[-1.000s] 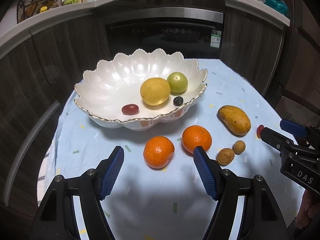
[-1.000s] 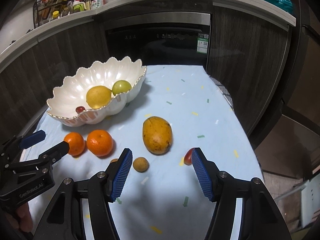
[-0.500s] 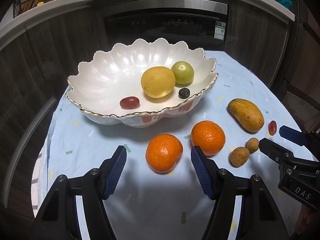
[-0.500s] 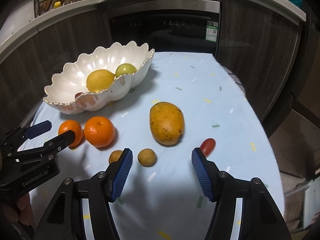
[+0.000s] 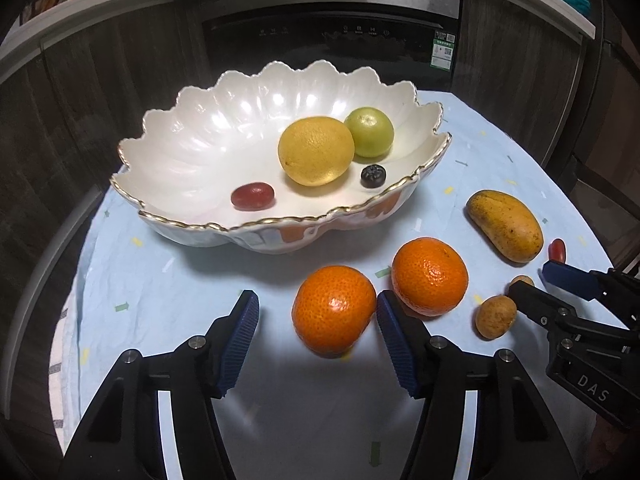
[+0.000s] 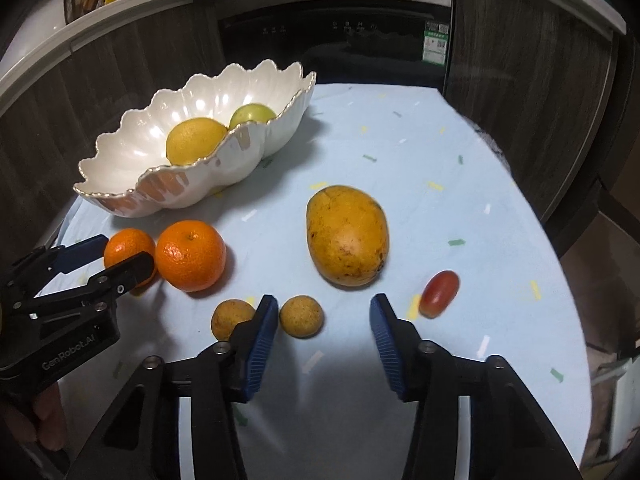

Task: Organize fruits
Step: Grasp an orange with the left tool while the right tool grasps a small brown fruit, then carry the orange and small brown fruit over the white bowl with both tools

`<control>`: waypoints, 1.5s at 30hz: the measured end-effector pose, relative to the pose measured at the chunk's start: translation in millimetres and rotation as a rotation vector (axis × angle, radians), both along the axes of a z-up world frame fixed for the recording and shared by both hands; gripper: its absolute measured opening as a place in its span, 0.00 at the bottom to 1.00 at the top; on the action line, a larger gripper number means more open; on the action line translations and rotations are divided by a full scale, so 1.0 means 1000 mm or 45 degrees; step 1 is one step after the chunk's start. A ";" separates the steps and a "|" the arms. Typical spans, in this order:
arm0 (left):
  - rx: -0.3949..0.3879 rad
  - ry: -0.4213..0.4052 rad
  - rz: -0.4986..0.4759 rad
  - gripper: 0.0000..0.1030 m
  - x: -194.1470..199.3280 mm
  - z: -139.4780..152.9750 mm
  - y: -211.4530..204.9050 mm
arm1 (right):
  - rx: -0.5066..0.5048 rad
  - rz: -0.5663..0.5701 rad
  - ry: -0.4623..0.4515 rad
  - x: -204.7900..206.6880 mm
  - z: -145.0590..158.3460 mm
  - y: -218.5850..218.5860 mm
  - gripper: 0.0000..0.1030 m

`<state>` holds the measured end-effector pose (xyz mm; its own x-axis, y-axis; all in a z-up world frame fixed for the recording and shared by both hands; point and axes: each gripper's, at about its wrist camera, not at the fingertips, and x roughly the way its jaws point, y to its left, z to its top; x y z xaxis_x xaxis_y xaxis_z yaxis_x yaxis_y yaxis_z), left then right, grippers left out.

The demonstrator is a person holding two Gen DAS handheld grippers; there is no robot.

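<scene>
My left gripper (image 5: 316, 308) is open and closing around an orange (image 5: 334, 312) on the blue cloth; the right pad is at its skin and the left pad stands apart. A second orange (image 5: 430, 276) lies just right of it. My right gripper (image 6: 324, 306) is open and closing, with a small brown fruit (image 6: 301, 316) between its jaws near the left pad, not pressed. Another brown fruit (image 6: 230, 318) sits outside that pad. A mango (image 6: 346, 236) and a red grape tomato (image 6: 439, 293) lie beyond.
A white scalloped bowl (image 5: 280, 220) holds a lemon (image 5: 316, 150), a green fruit (image 5: 370, 132), a dark berry (image 5: 373, 176) and a red fruit (image 5: 253, 196). Dark cabinets and an oven (image 5: 332, 32) stand behind the round table. The cloth's edge (image 6: 560, 320) drops off at right.
Both grippers have sunk toward the table and their jaws have narrowed. The orange now lies between the left jaws, and the small brown fruit between the right jaws.
</scene>
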<state>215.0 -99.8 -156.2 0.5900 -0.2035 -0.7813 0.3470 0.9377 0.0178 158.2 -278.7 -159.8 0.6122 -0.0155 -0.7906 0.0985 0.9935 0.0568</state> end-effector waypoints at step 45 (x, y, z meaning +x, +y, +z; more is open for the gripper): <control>-0.056 -0.021 0.046 0.37 -0.027 0.038 0.015 | 0.003 0.037 -0.112 -0.012 0.039 0.011 0.24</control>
